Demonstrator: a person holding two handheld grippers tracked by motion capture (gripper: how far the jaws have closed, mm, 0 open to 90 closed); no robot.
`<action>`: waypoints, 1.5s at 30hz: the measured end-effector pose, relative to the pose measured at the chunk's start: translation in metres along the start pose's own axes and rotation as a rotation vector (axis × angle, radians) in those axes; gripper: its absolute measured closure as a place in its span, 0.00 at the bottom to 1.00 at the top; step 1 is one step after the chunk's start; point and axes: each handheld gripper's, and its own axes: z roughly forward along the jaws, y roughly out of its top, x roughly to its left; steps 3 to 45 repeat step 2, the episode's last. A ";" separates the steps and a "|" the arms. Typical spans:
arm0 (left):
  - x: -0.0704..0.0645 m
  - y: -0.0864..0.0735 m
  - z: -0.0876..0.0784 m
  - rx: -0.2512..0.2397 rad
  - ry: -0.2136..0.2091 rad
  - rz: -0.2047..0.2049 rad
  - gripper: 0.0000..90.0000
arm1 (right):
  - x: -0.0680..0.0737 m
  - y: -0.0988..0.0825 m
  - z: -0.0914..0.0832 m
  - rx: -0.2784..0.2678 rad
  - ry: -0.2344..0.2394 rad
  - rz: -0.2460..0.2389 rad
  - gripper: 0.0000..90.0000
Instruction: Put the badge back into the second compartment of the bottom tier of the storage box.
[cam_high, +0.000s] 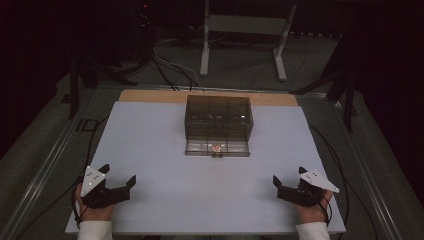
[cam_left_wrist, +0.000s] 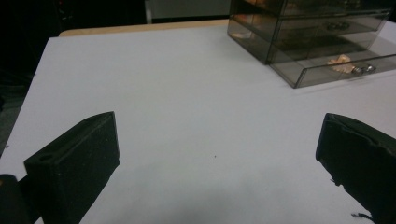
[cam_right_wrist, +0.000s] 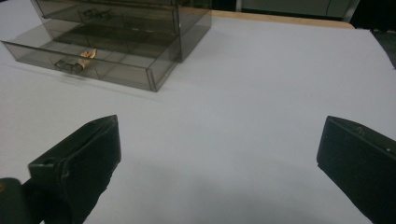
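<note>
— Reviewing the bearing first: where did the smoked drawer box (cam_high: 218, 118) lie from each tool?

— It stood near the far middle of the desk (cam_high: 150, 150). In the high view it lay at roughly one o'clock from the left tool (cam_high: 120, 181) and at roughly eleven o'clock from the right tool (cam_high: 287, 181). Both tools sat well apart from it, near the desk's near corners.

— Which hand was nearer?

— Neither by any margin I could tell. The box sat about centred between them, perhaps a shade closer to the right.

— State of the tools?

— Both stood with jaws spread wide and nothing between them. The left gripper view and the right gripper view each showed bare desk in the gap.

— And the drawer?

— The bottom drawer (cam_high: 217, 148) was pulled out toward the person, its long axis running nine to three across the desk. A small tan object (cam_high: 216, 148) lay in it near the front middle, just beside a darker metallic piece (cam_left_wrist: 363, 69) by the front wall. The nature of either could not be determined.

— Judgement?

— Any approach would have to run forward and inward, meeting the drawer front square-on at twelve o'clock.
</note>
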 end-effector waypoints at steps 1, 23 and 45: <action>0.000 0.000 0.000 0.000 0.000 0.000 0.00 | 0.000 0.000 0.002 0.011 -0.005 0.000 0.00; 0.000 0.000 0.001 0.006 0.007 -0.003 0.00 | 0.000 0.000 0.002 0.011 -0.005 0.000 0.00; 0.000 0.000 0.001 0.006 0.007 -0.003 0.00 | 0.000 0.000 0.002 0.011 -0.005 0.000 0.00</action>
